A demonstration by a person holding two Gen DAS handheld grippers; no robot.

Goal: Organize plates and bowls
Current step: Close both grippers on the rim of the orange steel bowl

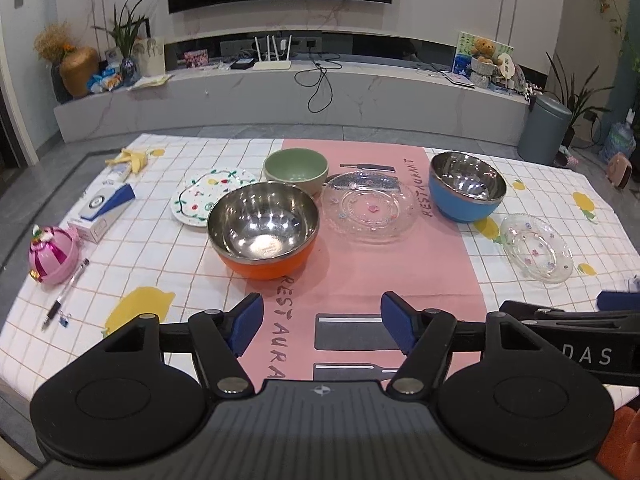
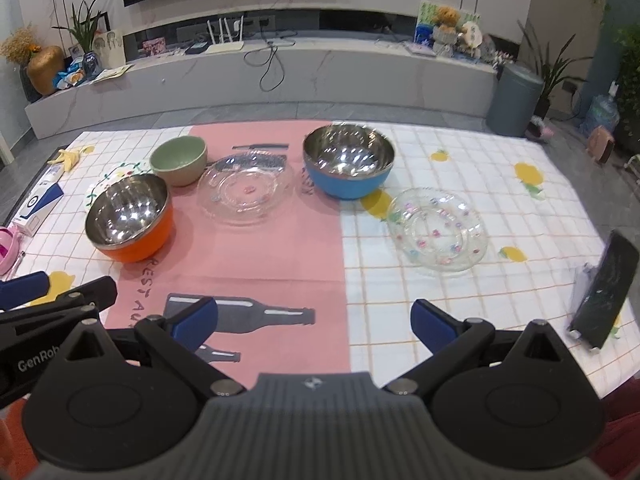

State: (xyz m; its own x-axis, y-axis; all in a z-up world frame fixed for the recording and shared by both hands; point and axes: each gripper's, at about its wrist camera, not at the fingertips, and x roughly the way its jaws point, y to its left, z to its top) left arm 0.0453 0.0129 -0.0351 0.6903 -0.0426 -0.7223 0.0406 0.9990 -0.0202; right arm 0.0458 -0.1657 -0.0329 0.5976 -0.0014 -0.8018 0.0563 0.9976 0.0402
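An orange steel-lined bowl (image 1: 264, 230) (image 2: 130, 216) stands nearest on the left. Behind it are a green bowl (image 1: 296, 168) (image 2: 180, 160) and a white painted plate (image 1: 200, 196) (image 2: 102, 184). A large clear glass plate (image 1: 370, 208) (image 2: 246, 192) lies on the pink runner. A blue steel-lined bowl (image 1: 466, 186) (image 2: 348, 162) stands to its right, and a small clear glass plate (image 1: 538, 248) (image 2: 438, 234) lies further right. My left gripper (image 1: 322, 324) is open and empty, short of the orange bowl. My right gripper (image 2: 314, 324) is open and empty over the near table.
A pink toy (image 1: 52, 254), a pen (image 1: 66, 294), a blue-white box (image 1: 102, 208) and a banana peel (image 1: 130, 158) lie at the table's left. A black phone on a stand (image 2: 604, 292) is at the right edge. The left gripper's body (image 2: 40, 312) shows beside the right one.
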